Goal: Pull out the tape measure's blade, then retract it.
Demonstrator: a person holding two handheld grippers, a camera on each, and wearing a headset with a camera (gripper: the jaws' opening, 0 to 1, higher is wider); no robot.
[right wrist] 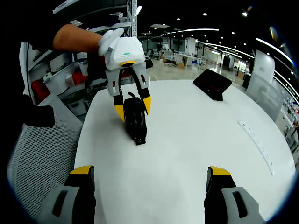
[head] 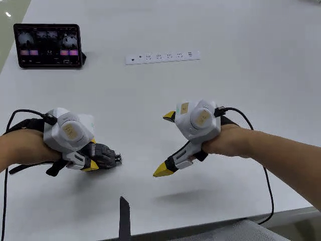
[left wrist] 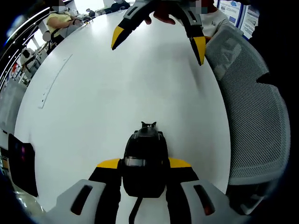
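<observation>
Left gripper [left wrist: 144,163] — low, around tape measure [head: 104,155]

Item count at the bench:

- Table [head: 225,75]: one, white.
- Tape measure [head: 104,155]: one, black.
- Grippers: two, the left gripper [left wrist: 144,163] and the right gripper [right wrist: 150,171]. Each has two yellow-tipped jaws, four tips in total.
- Cables [head: 269,187]: two, black, one running from each gripper.
- Tablet [head: 48,45]: one, screen lit.
- Power strip [head: 162,57]: one, white. Its sockets are too small to count with certainty.
- Mesh chair [left wrist: 247,121]: one, grey.
</observation>
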